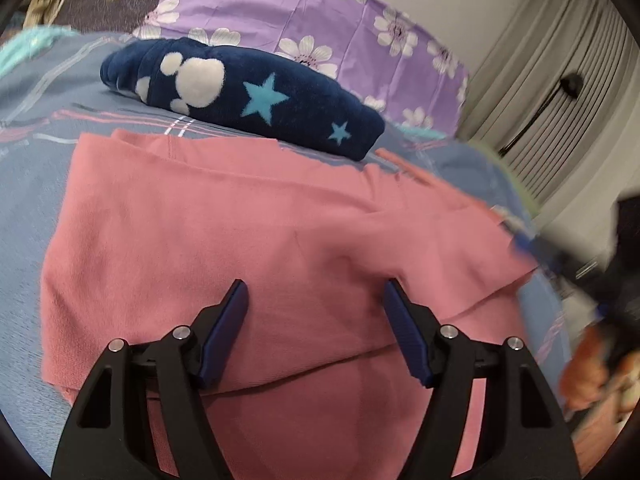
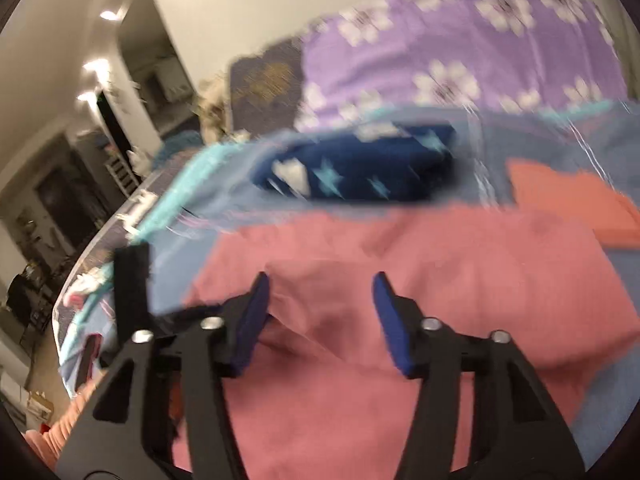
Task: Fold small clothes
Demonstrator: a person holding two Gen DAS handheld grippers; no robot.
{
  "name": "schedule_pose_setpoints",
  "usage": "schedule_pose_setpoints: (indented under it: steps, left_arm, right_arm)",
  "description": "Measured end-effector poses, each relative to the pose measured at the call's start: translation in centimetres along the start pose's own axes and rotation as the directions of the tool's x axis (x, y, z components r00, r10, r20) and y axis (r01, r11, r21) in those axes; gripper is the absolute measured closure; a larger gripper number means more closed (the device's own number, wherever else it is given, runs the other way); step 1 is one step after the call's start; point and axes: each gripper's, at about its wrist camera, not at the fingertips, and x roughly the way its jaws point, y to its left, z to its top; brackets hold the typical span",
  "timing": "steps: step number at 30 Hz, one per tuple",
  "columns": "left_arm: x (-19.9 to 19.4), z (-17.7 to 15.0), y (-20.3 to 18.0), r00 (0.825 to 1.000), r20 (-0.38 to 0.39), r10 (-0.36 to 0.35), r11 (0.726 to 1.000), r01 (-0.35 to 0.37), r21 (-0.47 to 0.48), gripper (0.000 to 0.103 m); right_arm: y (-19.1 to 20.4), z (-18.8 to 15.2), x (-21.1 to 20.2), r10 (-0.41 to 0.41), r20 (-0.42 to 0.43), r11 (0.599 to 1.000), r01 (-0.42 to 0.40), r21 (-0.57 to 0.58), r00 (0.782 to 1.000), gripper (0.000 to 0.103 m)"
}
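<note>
Pink garment [image 1: 240, 220]: soft, light, limp, likely to sag; best pinched at a hem corner. My left gripper [image 1: 314, 292] and right gripper [image 2: 320, 280] both gape, holding nothing

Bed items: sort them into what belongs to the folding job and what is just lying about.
Job:
pink garment
left gripper
right gripper

Lying about:
navy star-print fleece, already bundled
purple flowered pillow
orange cloth
</note>
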Motion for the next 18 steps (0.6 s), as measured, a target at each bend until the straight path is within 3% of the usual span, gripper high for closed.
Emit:
schedule_pose_setpoints:
  steps: [3, 6, 9, 13, 14, 15, 16, 18]
  left_arm:
    - [-0.1, 0.0, -0.2, 0.997, -0.007, -0.075, 0.997, 0.075, -0.023, 0.043]
    - [0.3, 0.0, -1.6, 0.995, -0.028, -0.095, 0.995, 0.095, 0.0, 0.044]
    - [1.1, -0.1, -2.8, 0.994, -0.055, -0.097, 0.995, 0.098, 0.003, 0.043]
    - [2.5, 0.4, -3.5, 0.996, -0.078, -0.032, 0.999, 0.032, 0.0, 0.044]
    - [2.9, 0.7, -3.9, 0.997, -0.079, -0.008, 1.0, 0.008, 0.01, 0.064]
    - [3.1, 1.0, -4.2, 0.996, -0.083, 0.014, 1.0, -0.012, 0.028, 0.094]
    - [3.2, 1.5, -4.5, 0.996, -0.084, 0.04, 0.998, -0.036, 0.045, 0.101]
    - [2.1, 3.2, -5.6, 0.999, -0.04, 0.037, 0.998, -0.035, 0.056, 0.101]
  right_arm:
    - [-2.5, -2.0, 0.3, -0.1, -0.041, 0.995, 0.1, 0.01, 0.994, 0.067]
    - [-4.5, -4.2, 0.5, -0.212, -0.047, 0.977, 0.212, -0.001, 0.976, 0.069]
    - [-6.3, -4.7, 1.1, -0.165, -0.073, 0.983, 0.17, 0.069, 0.984, 0.069]
    - [-6.6, -4.8, 0.7, -0.143, -0.062, 0.986, 0.148, 0.074, 0.988, 0.067]
    - [-6.5, -4.8, 0.7, -0.146, -0.061, 0.986, 0.15, 0.069, 0.987, 0.067]
    - [-6.4, -4.8, 0.5, -0.143, -0.052, 0.987, 0.146, 0.061, 0.988, 0.065]
    - [-6.3, -4.8, 0.3, -0.135, -0.041, 0.989, 0.137, 0.056, 0.99, 0.065]
    - [-6.2, -4.8, 0.0, -0.119, -0.029, 0.991, 0.12, 0.055, 0.993, 0.065]
